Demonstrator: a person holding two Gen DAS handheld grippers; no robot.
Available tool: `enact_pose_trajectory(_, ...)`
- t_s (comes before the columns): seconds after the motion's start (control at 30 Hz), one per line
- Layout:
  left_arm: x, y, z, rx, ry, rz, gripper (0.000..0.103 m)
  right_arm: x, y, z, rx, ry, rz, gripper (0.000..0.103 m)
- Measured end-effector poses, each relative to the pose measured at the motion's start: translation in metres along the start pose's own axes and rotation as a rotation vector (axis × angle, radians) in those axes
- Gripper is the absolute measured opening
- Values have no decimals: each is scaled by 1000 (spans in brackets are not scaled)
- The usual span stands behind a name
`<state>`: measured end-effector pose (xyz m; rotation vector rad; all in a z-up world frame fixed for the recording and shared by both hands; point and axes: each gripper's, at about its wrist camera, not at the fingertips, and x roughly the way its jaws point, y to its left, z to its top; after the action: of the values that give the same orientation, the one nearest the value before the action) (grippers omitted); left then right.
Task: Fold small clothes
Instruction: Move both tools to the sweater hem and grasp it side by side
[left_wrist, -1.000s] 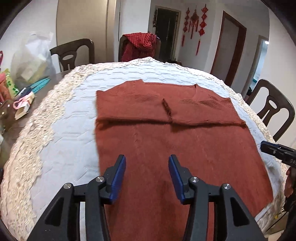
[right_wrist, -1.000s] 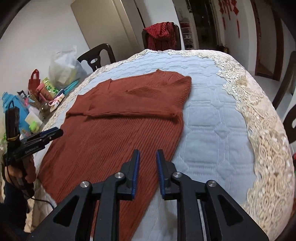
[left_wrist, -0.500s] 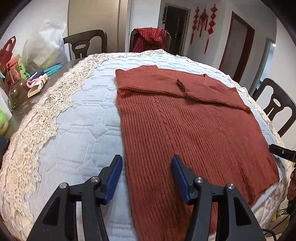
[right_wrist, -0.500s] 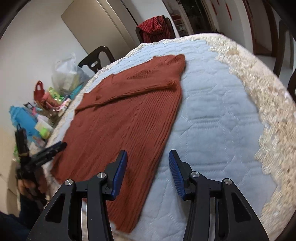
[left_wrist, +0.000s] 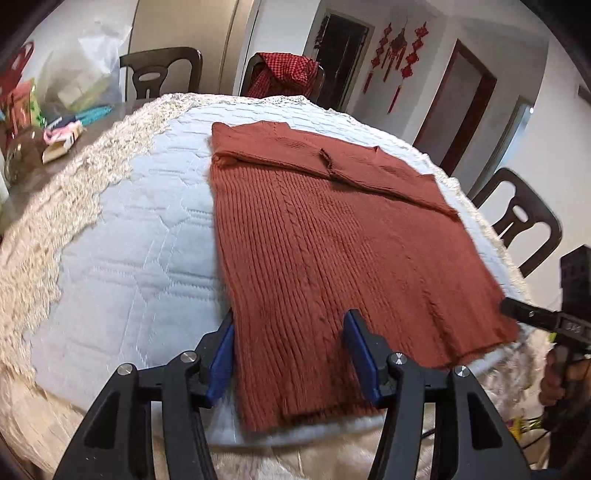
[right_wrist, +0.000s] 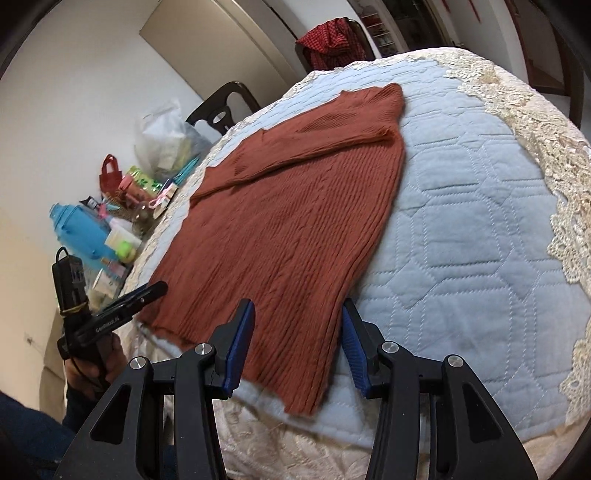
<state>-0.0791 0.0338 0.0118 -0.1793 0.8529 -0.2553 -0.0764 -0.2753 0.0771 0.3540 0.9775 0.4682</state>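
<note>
Across the quilted desk lies a rust ribbed sweater, sleeves folded in: soft, limp, likely to sag, so best taken at its near hem corners. Left claw and right claw, jaws having just opened, straddle those corners ungripped.

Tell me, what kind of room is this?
Most likely a home dining room: a quilted table cover with a rust sweater on it, dining chairs around it, and red knot decorations on the wall.

The sweater hem corners are screened by the blue pads, and the lace cloth is smeared by blur
</note>
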Motion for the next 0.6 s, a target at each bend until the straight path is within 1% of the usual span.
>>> enact_pose_trajectory(0.13,-8,12,-5,-67,2,-52,51,-1,0,-4,16,9,31,47)
enact_pose_trajectory(0.23,-9,18,-6,-108,2,-81,45,-2,0,-7,18,13,34,42)
enact_pose_trajectory(0.3,-7,22,-5,-127,2,-98,44,0,-1,-6,28,13,37,38)
enact_pose_trajectory(0.33,-6,23,-3,-140,2,-111,44,1,-2,-5,35,16,42,34)
enact_pose_trajectory(0.4,-4,26,-1,-159,4,-128,40,4,-3,-3,48,17,53,30)
enact_pose_trajectory(0.47,-1,31,0,-182,6,-142,33,8,-2,-1,54,17,61,26)
enact_pose_trajectory(0.5,-1,34,1,-199,8,-158,33,9,-2,-1,56,17,59,25)
enact_pose_trajectory(0.53,-1,38,1,-221,10,-176,32,10,-3,-1,58,17,58,21)
enact_pose_trajectory(0.6,-1,42,-1,-238,13,-187,26,9,-6,-1,68,14,59,14)
